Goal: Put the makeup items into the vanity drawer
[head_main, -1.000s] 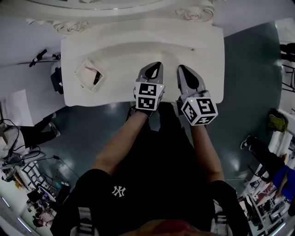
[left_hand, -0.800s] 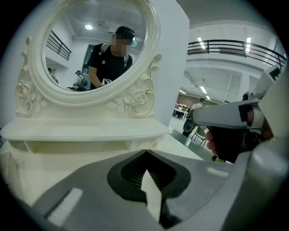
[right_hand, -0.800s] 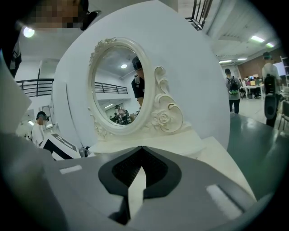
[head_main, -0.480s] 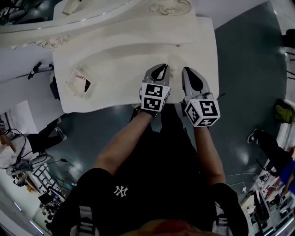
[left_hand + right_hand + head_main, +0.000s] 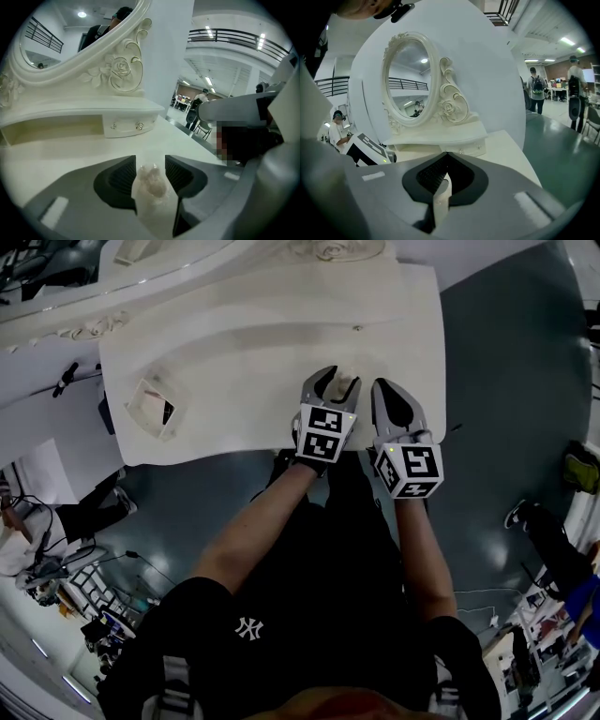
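My left gripper (image 5: pixel 330 390) is over the front edge of the white vanity top (image 5: pixel 244 343). Its jaws stand a little apart with a pale, clear-wrapped makeup item (image 5: pixel 150 185) upright between them, touching the pads; the item (image 5: pixel 346 386) also shows in the head view. My right gripper (image 5: pixel 391 397) sits just to its right, jaws meeting at the tips (image 5: pixel 446 157). A pale strip shows behind those tips; I cannot tell what it is. A small drawer (image 5: pixel 127 126) with two knobs is shut under the mirror shelf. An open white box (image 5: pixel 155 407) with makeup items sits at the left.
An oval mirror (image 5: pixel 410 79) in a carved white frame stands at the back of the vanity. An open cubby (image 5: pixel 51 129) lies left of the drawer. Dark floor (image 5: pixel 506 352) borders the vanity on the right. People stand far off in the hall.
Both grippers have edged to the right along the front edge. The pale item now shows between the left jaws. The head camera has tilted, so the vanity sits higher in view.
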### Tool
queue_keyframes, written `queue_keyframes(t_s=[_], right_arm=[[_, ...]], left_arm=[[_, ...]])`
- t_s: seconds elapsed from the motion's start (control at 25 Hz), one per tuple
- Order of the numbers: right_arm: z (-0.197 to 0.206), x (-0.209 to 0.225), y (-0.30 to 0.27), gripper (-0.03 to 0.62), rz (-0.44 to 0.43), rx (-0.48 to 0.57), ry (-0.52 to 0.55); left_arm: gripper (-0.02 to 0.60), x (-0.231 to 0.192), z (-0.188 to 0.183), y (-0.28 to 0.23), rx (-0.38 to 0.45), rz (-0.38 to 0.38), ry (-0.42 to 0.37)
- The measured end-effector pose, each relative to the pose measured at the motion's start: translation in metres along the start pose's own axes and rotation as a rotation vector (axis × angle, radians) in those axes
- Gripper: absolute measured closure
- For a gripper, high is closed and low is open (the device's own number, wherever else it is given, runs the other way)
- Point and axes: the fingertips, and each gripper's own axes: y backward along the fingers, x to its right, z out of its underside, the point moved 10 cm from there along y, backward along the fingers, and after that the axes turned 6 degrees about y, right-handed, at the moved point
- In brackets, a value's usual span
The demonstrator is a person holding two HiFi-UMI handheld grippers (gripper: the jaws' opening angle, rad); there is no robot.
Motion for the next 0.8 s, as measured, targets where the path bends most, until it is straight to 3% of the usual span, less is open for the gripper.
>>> queue_keyframes(t_s=[0.52,0.8], right_arm=[[0.004,0.004,-0.005,0.569,-0.010,-0.022,-0.004],[-0.003,-0.017,-0.017,0.569,-0.045,-0.014,0.029]], left_arm=[[0.411,-0.003,0.012,-0.017,-0.049,-0.006,-0.013],[0.416,-0.020,0.002,0.008,0.012,-0.010,0.033]])
